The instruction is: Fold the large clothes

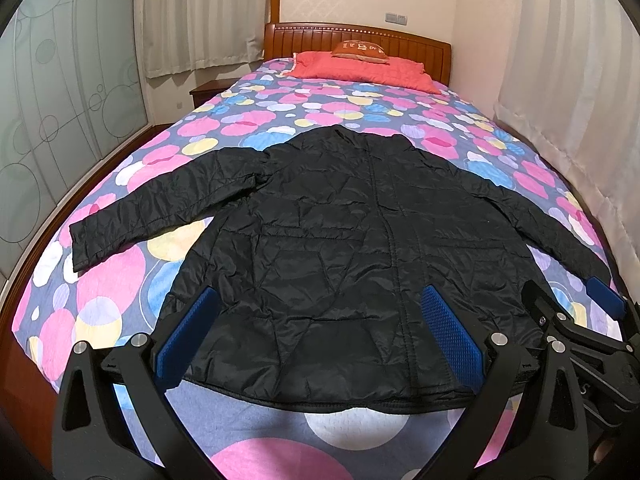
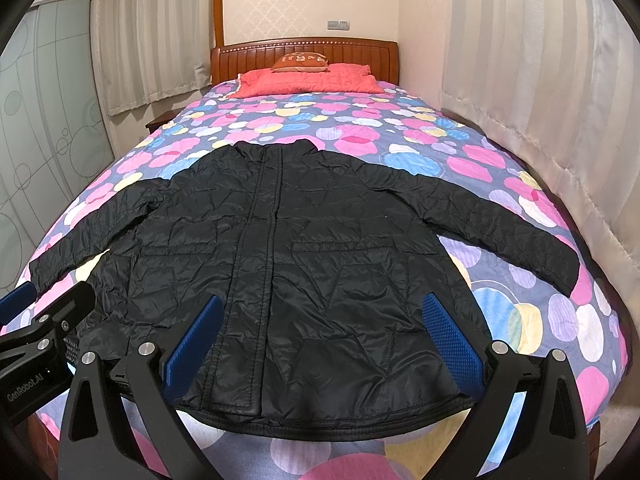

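A black quilted jacket point(image 1: 340, 240) lies spread flat on the bed, front up, collar at the far end and hem towards me. Its left sleeve point(image 1: 160, 204) stretches out to the left. The other sleeve point(image 2: 500, 220) reaches to the right. My left gripper point(image 1: 320, 330) hovers open over the hem, blue pads point(image 1: 188, 332) wide apart and holding nothing. My right gripper point(image 2: 324, 342) is open in the same way over the hem's right half. Each gripper shows at the edge of the other's view: the right gripper point(image 1: 572, 300) and the left gripper point(image 2: 44, 300).
The bedspread point(image 1: 120, 280) has pink, blue and yellow circles. A red pillow point(image 1: 360, 66) lies by the wooden headboard point(image 1: 304, 36). White curtains point(image 2: 540, 100) hang close along the bed's right side. A frosted glass door point(image 1: 48, 120) and a nightstand point(image 1: 208, 90) stand to the left.
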